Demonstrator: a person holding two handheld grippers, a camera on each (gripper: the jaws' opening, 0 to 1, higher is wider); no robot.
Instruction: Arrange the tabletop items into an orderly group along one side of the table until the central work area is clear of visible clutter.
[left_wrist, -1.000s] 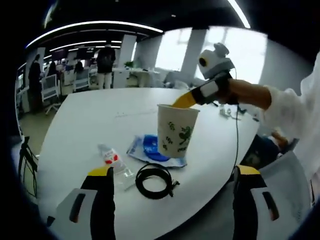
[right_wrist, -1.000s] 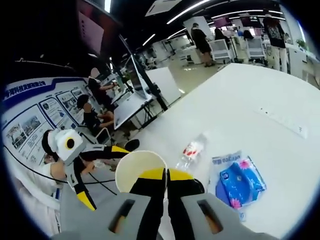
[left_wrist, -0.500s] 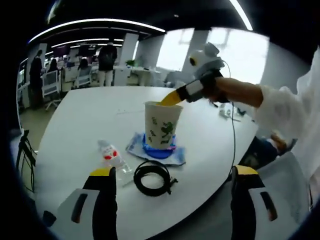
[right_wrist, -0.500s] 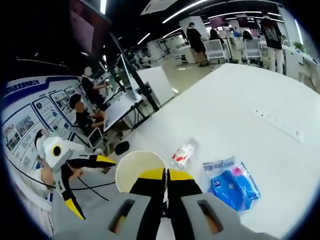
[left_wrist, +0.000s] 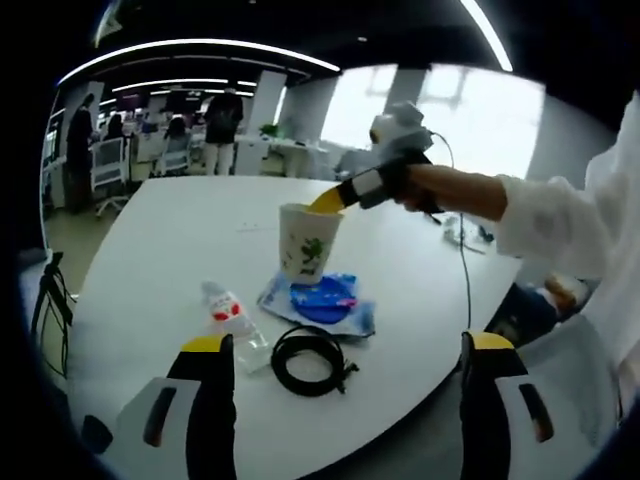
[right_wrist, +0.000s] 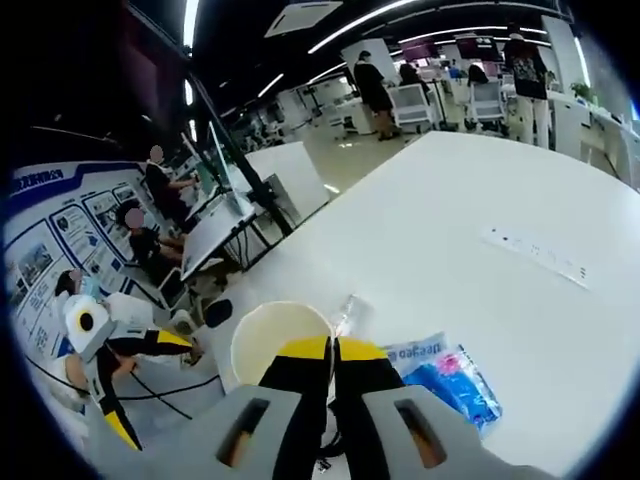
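A white paper cup (left_wrist: 303, 243) with a green leaf print hangs tilted over the far end of a blue tissue pack (left_wrist: 322, 300). My right gripper (left_wrist: 328, 200) is shut on its rim, reaching in from the right. In the right gripper view the shut jaws pinch the cup (right_wrist: 272, 340) at its rim (right_wrist: 330, 350), with the tissue pack (right_wrist: 450, 375) lower right. A small water bottle (left_wrist: 232, 322) lies left of the pack, and a black coiled cable (left_wrist: 310, 360) lies nearest me. My left gripper (left_wrist: 343, 345) stands open above the table's near edge, holding nothing.
The white table (left_wrist: 180, 240) stretches far and left. A flat socket strip (right_wrist: 535, 255) is set into it. Small white items (left_wrist: 462, 232) lie at its right edge. Office chairs, desks and people stand beyond. My left gripper (right_wrist: 120, 385) shows low at the left of the right gripper view.
My right gripper has carried the cup away from the left gripper, toward the far side of the tissue pack. The bottle, cable and pack have stayed put.
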